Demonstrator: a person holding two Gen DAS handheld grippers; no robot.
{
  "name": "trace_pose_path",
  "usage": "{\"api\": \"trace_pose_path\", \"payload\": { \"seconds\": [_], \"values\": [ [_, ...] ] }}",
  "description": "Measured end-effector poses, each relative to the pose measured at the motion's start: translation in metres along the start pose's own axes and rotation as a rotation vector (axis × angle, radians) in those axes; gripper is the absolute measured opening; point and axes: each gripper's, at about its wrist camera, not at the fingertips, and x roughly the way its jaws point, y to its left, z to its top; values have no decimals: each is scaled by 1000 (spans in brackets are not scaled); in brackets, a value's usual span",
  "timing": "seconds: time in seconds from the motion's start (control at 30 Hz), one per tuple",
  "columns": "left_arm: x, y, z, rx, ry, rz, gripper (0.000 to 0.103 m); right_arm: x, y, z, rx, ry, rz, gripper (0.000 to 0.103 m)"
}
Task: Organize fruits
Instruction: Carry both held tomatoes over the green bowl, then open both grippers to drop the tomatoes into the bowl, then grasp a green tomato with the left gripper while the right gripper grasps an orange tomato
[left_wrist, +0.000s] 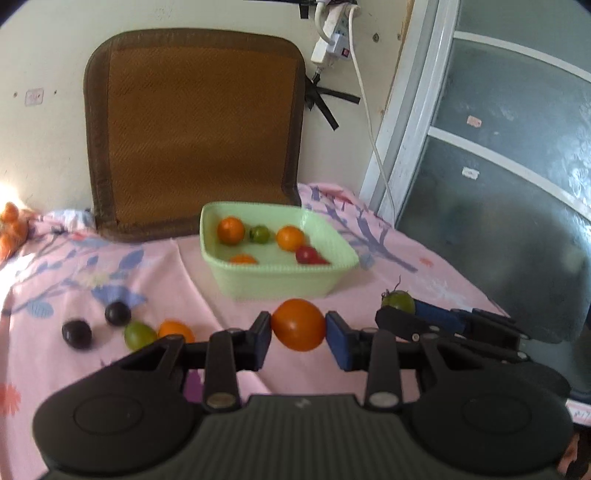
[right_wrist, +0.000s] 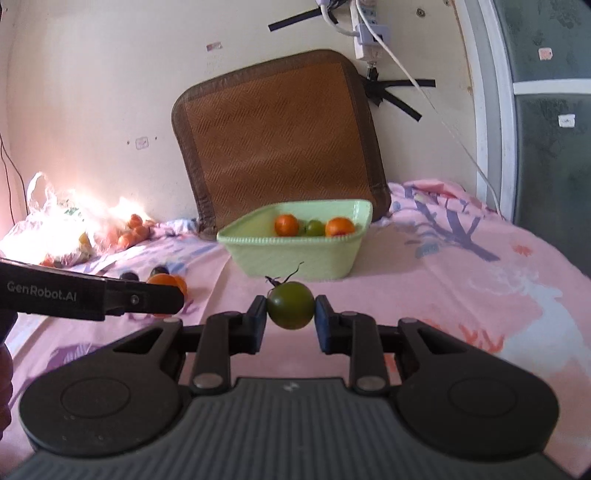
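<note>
**Both claws loaded, basin straight ahead**

The left claw is closed on an orange tomato, its blue pads pressing the fruit from either side, low in the centre of the left wrist view. The right claw is likewise closed on a green tomato with its dark stem still attached, at centre of the right wrist view; the same claw shows at the right edge of the left view. Both fruits appear to hang clear of the pink floral bedsheet.

The light green basin sits just beyond both claws, in front of a brown woven cushion leaning on the wall. It already holds several small orange, green and red fruits.

Judging by this, the step in hand is the carry: two fruits picked, neither yet over the rim. The next move calls for bringing each claw above the basin and opening over a free patch, one at a time so the claws do not collide.

Two dark plums, a green fruit and an orange one still wait at lower left of the left view
</note>
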Motion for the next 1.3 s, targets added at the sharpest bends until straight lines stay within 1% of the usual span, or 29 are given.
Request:
{"api": "trace_pose_path", "payload": {
  "seconds": [0.07,0.13,0.23,0.4,0.47,0.5,0.53,0.6,0.63,0.67,0.7,0.77,0.87,0.93,0.97,1.03,1.1,1.13,1.17,1.2,1.23,1.3],
  "values": [
    [19,4,24,2,-11,-1,33,14,-2,16,-12,-51,-4,31],
    [43,12,43,-18,7,4,33,34,-3,28,-28,-66,-18,31],
    [78,28,59,-68,53,17,33,65,-10,37,-13,-32,-14,31],
    [118,51,65,-128,115,35,34,96,-14,38,-15,-5,-36,32],
    [126,53,65,-134,127,39,43,101,-15,39,-5,-7,-37,32],
    [129,52,64,-130,129,42,51,104,-15,39,-2,-8,-38,34],
    [131,51,64,-123,129,45,54,105,-15,38,0,-10,-39,35],
    [134,47,63,-106,135,45,55,107,-15,37,-6,-9,-43,36],
    [133,47,63,-105,141,47,55,107,-15,37,-9,-11,-48,41],
    [129,46,63,-107,140,45,55,106,-15,36,-9,-14,-54,47],
    [121,47,64,-109,123,35,55,105,-16,37,-3,-26,-57,51],
    [89,52,63,-100,59,24,55,99,-17,37,9,-47,-58,50],
    [22,72,48,-105,-52,72,55,81,-18,39,42,-63,-45,49],
    [-18,91,28,-137,-92,139,55,63,-17,36,90,-74,-2,49],
    [-35,101,15,-160,-97,184,55,54,-16,32,128,-72,28,49],
    [-58,114,-11,-185,-89,251,55,41,-8,17,183,-44,78,49],
    [-67,121,-32,-185,-57,311,55,38,7,2,202,22,125,49],
    [-67,123,-38,-185,-39,323,55,40,15,-3,201,63,153,48],
    [-67,127,-42,-185,-23,324,55,44,25,-6,188,104,181,47],
    [-66,130,-43,-191,-11,323,55,47,34,-8,164,127,193,45],
    [-63,133,-41,-204,-3,315,55,50,45,-8,128,136,195,45],
    [-58,136,-35,-227,-6,263,55,57,64,-6,57,150,217,45]
  ]
}}
